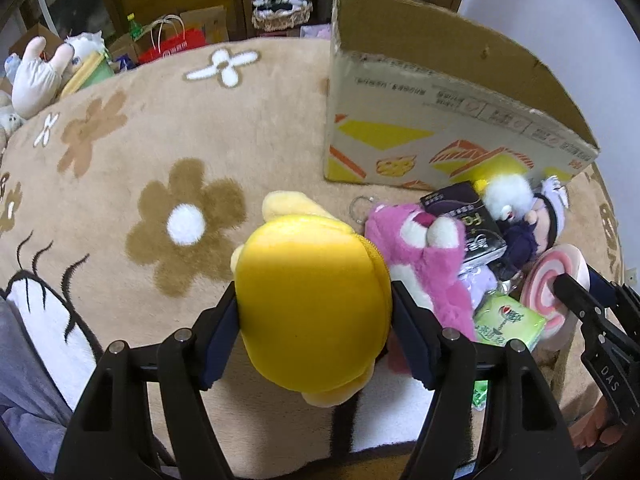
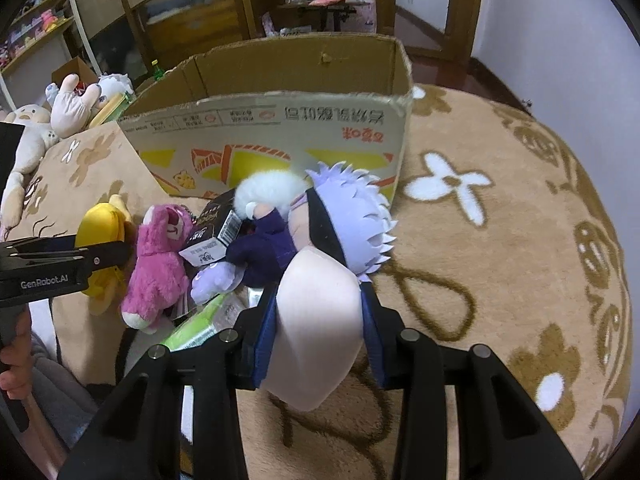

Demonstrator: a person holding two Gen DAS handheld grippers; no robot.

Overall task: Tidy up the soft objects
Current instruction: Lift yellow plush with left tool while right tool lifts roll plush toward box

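Note:
My left gripper [image 1: 316,300] is shut on a yellow plush toy [image 1: 312,312], its pads pressing the toy's rounded sides just above the rug. In the right wrist view that yellow plush toy [image 2: 100,220] sits in the left gripper [image 2: 108,256] at the pile's left end. My right gripper [image 2: 319,292] is shut on a pale pink lollipop plush [image 2: 316,328], whose swirl face [image 1: 556,292] shows in the left wrist view. Beside them lie a pink bear [image 1: 416,256], a lilac-haired doll [image 2: 352,216], a black carton [image 2: 216,228] and a green packet [image 1: 508,320].
An open cardboard box [image 2: 280,120] stands upright behind the pile on the tan flowered rug [image 1: 160,140]. More plush toys [image 2: 68,108] lie at the rug's far left edge, with shelves and bags behind. A person's grey-clad leg [image 1: 24,360] is at lower left.

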